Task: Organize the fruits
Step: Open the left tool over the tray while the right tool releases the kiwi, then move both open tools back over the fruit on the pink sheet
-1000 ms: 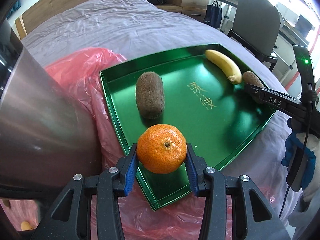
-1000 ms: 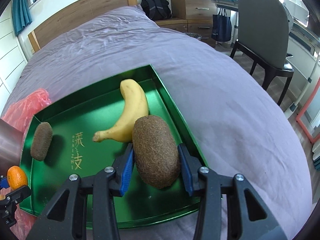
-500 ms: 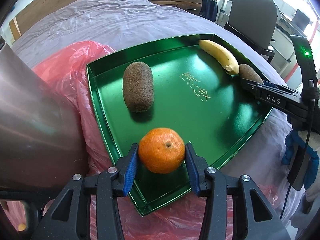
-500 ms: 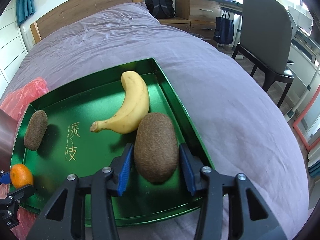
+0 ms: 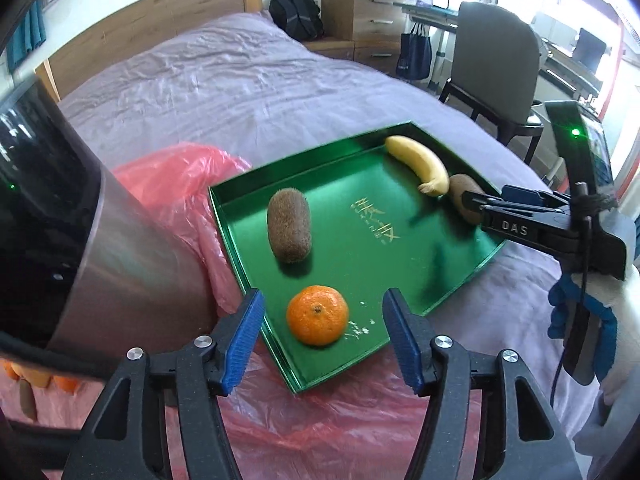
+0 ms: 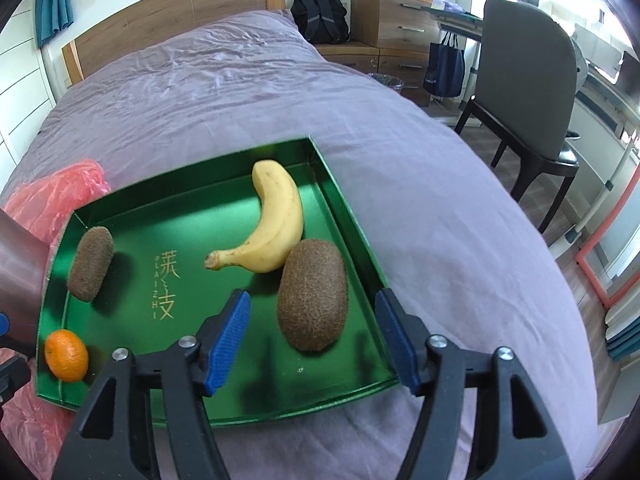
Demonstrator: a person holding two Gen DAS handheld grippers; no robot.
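the fruits lie in a green tray [image 6: 352, 232] set on a bed with a purple cover [image 6: 248, 92]. in the left wrist view a mandarin [image 5: 317, 315] sits low and centre in the frame, on the tray floor near the tray's nearest corner. the left gripper [image 5: 324, 338] stands around it with its jaws opening: the blue pads [image 5: 244, 336] are clear of the peel on both sides, so the mandarin rests on the tray and is not held. above and a little left of it lies a kiwi [image 5: 289, 230] on its own.

in the right wrist view a second, larger kiwi [image 6: 313, 294] lies at centre frame by the tray's right wall, its upper end touching a banana [image 6: 276, 224] that curves up toward the tray's far corner. the right gripper [image 6: 314, 338] brackets this kiwi with its jaws opening and wide apart; neither pad touches it. the smaller kiwi shows at mid left of that frame and the mandarin at lower left, well apart from the banana.

gold lettering [image 6: 166, 282] is printed on the tray floor. a red plastic bag [image 5: 188, 184] lies under the tray's left side, and a metal cylinder [image 5: 120, 248] fills the left of the left wrist frame. a grey chair [image 6: 528, 92] stands at the upper right, a black backpack [image 6: 320, 16] at the top centre.
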